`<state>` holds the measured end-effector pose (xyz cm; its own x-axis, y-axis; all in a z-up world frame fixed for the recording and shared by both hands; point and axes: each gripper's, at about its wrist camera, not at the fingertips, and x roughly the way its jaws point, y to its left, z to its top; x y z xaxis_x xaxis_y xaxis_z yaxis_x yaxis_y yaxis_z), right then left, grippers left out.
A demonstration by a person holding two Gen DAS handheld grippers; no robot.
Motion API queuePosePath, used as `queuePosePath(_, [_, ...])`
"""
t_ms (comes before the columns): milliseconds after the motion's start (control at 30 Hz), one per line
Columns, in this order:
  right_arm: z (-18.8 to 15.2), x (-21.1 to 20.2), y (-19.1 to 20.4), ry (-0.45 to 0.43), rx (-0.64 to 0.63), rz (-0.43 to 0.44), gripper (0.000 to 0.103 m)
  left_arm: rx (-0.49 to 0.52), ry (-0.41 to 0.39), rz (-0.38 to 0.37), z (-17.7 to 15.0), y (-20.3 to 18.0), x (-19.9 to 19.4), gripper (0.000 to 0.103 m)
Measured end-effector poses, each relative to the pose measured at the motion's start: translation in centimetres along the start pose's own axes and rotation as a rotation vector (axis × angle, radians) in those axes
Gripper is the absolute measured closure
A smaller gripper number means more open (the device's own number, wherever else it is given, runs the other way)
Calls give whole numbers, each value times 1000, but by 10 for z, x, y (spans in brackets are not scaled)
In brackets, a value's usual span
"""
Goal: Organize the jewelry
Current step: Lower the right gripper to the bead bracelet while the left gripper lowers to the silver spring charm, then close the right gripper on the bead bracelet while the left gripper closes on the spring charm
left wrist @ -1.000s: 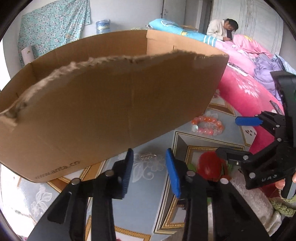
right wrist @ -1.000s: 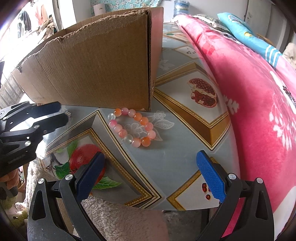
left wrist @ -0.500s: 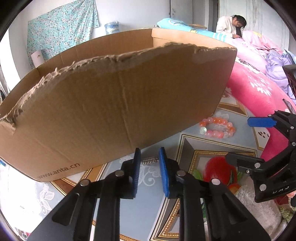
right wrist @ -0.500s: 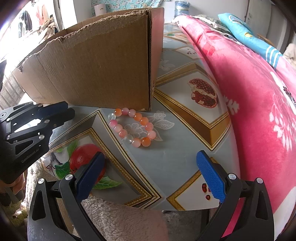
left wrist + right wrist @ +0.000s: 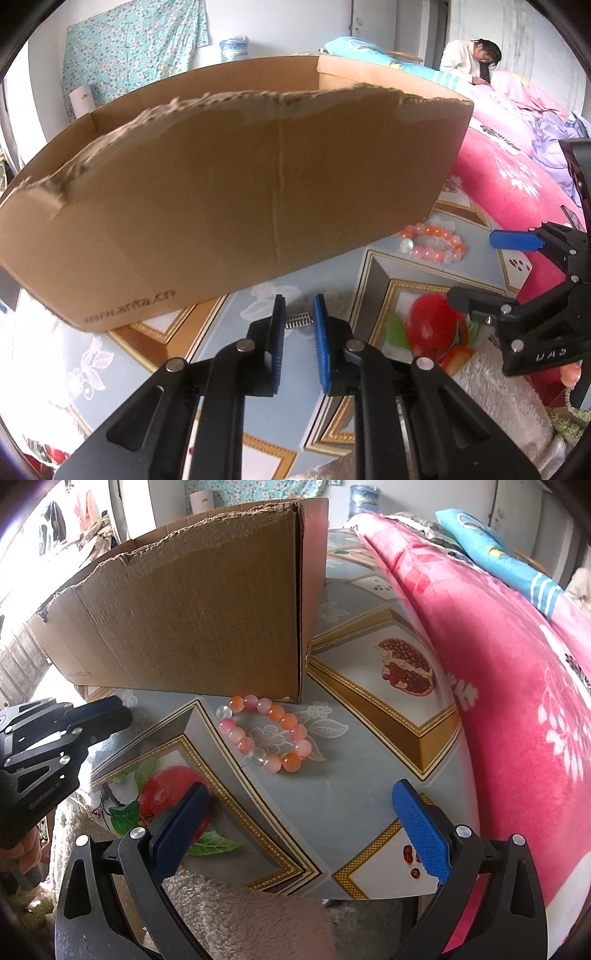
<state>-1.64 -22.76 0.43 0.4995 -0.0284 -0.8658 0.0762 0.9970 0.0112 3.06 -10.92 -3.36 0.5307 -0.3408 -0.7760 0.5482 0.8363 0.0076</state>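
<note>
Cardboard box (image 5: 192, 620), bead bracelet (image 5: 267, 734) beside it

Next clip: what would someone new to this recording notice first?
A big torn-edged cardboard box fills the back of the fruit-print tablecloth. A pink and orange bead bracelet lies just off its near corner. A small silver piece lies on the cloth between the left gripper's narrowed fingers.

The cardboard box (image 5: 207, 616) is walling off the far side of the surface (image 5: 351, 794), and the pink blanket (image 5: 517, 701) is crowding its right edge. Open tablecloth is lying around the bead bracelet (image 5: 266, 734), which is sitting just beside the box's corner.
</note>
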Motion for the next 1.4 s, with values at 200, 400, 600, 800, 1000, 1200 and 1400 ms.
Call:
queuePosePath(200, [-2, -4, -4, -40, -9, 11, 8, -34, 17, 28, -5, 3, -5, 89])
queuePosePath(400, [3, -29, -17, -169, 41, 102, 13, -52, 34, 50, -5, 6, -5, 89])
queuePosePath(600, [21, -20, -11, -128, 7, 219, 48, -64, 43, 59, -3, 3, -4, 89])
queuePosePath(800, [25, -9, 6, -77, -42, 243, 65, -70, 49, 55, -2, 5, -4, 89])
queuePosePath(1000, [27, -3, 24, -56, -119, 201, 71, -80, 48, 45, -2, 6, -4, 89])
queuePosePath(1200, [29, 8, 31, -29, -178, 141, 86, -79, 48, 43, -2, 7, -4, 89])
queuePosePath(1400, [27, 11, 37, -21, -195, 114, 94, -74, 45, 38, -2, 6, -4, 89])
